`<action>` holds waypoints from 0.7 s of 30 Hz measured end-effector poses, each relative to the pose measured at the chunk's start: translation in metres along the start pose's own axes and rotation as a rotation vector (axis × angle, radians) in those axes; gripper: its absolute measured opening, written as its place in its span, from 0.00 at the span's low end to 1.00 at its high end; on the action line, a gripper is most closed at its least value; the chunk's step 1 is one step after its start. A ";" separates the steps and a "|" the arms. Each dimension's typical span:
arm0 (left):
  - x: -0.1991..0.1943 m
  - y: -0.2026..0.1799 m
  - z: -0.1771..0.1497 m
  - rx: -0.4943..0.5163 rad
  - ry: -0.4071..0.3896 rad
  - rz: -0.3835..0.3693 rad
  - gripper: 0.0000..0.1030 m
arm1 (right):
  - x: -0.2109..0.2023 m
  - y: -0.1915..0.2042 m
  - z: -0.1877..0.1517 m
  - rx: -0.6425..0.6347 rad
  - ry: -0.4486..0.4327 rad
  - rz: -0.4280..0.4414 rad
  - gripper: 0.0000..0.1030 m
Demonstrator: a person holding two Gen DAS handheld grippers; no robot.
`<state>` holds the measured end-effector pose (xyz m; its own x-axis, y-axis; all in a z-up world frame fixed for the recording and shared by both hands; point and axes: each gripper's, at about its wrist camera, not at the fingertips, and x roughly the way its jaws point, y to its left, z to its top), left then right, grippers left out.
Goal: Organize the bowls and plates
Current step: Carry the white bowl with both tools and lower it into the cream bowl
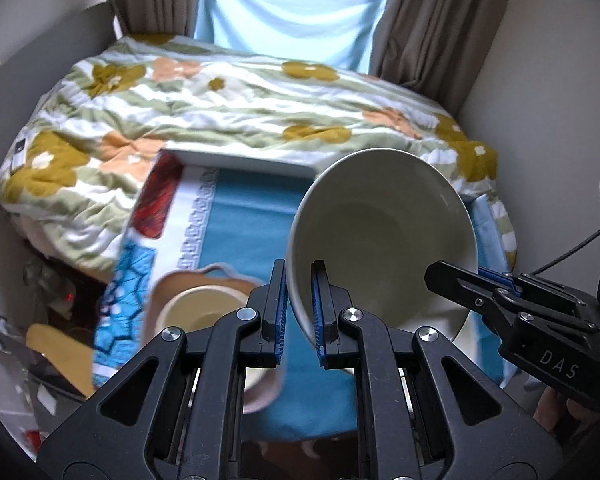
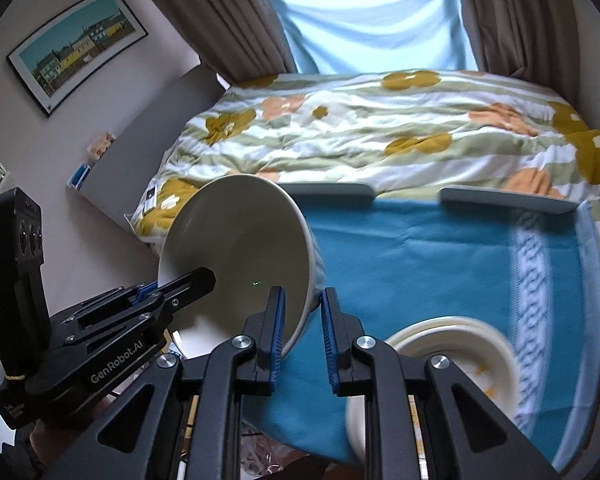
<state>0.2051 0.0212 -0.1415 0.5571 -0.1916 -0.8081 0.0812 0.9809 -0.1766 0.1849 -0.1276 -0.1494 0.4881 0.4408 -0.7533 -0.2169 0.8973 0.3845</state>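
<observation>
- Left gripper (image 1: 300,312) is clamped tight on the near-left rim of the white bowl (image 1: 384,236).
- Right gripper (image 2: 302,334) pinches the opposite rim, jaws nearly closed on it.
- The bowl hangs tilted, clear above the blue cloth (image 2: 420,248).
- Stacked cream dishes (image 2: 456,344) sit on the cloth, near right.
- Another cream bowl (image 1: 200,308) sits near left.

hand-held gripper (image 1: 300,308) | black frame | blue ribbed pads | silver screws | "DAS" marking, perhaps partial

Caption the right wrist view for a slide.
Both claws, right and left, pinch opposite rims of a white bowl above the blue cloth.
</observation>
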 end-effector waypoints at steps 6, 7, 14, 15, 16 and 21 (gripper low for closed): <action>0.016 0.059 -0.017 0.001 0.070 0.015 0.09 | 0.049 0.036 -0.015 0.006 0.067 -0.003 0.16; 0.021 0.065 -0.020 0.000 0.083 0.017 0.09 | 0.058 0.040 -0.019 0.004 0.082 -0.006 0.16; 0.055 0.103 -0.046 -0.003 0.193 0.027 0.09 | 0.106 0.056 -0.043 0.004 0.193 -0.038 0.16; 0.059 0.107 -0.050 -0.007 0.207 0.024 0.09 | 0.112 0.057 -0.046 0.007 0.206 -0.042 0.16; 0.063 0.110 -0.052 -0.009 0.219 0.022 0.09 | 0.115 0.056 -0.047 0.008 0.212 -0.044 0.16; 0.077 0.119 -0.058 -0.011 0.266 0.017 0.09 | 0.127 0.059 -0.050 0.007 0.242 -0.065 0.16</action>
<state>0.2099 0.1212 -0.2571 0.3209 -0.1786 -0.9301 0.0643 0.9839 -0.1667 0.1919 -0.0173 -0.2487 0.2834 0.3762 -0.8821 -0.1855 0.9240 0.3345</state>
